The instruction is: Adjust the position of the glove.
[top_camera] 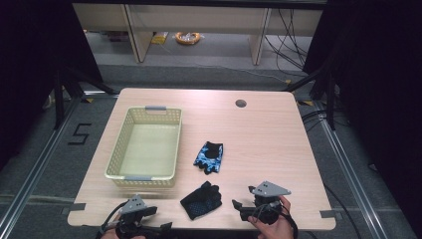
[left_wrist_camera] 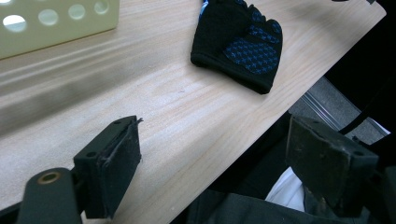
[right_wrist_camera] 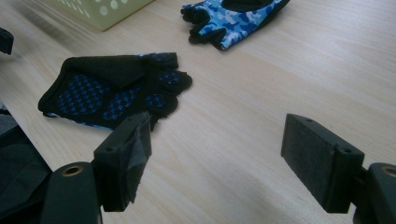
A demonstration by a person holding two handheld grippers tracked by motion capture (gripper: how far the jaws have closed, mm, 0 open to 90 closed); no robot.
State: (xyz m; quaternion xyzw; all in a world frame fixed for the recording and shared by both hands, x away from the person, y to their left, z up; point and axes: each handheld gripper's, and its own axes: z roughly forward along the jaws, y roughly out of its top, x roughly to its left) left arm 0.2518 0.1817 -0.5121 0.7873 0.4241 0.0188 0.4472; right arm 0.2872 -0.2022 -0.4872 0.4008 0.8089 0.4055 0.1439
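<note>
Gloves are lying on the wooden table (top_camera: 268, 134), two of them, fingerless. One black glove (top_camera: 200, 200) with a blue dotted palm is resting palm up near the front edge, between the two grippers. In the right gripper view this black glove (right_wrist_camera: 112, 88) is sitting just ahead of the left jaw, close to it but not touching. In the left gripper view it (left_wrist_camera: 240, 42) is lying farther ahead and to the right of the jaws.

The blue camouflage glove (top_camera: 209, 157) is lying beyond the black one, well ahead of both grippers, and apart from it.

The right gripper (top_camera: 242, 197) is being held in a hand (top_camera: 273, 226) at the front edge of the table, its jaws spread wide with nothing between them. The left gripper (top_camera: 154, 219) is hanging at the front left edge, its jaws also spread wide and empty; one jaw is over the table, the other past the edge.

A pale yellow basket (top_camera: 142, 178) is standing ahead of the left gripper, with nothing inside.
</note>
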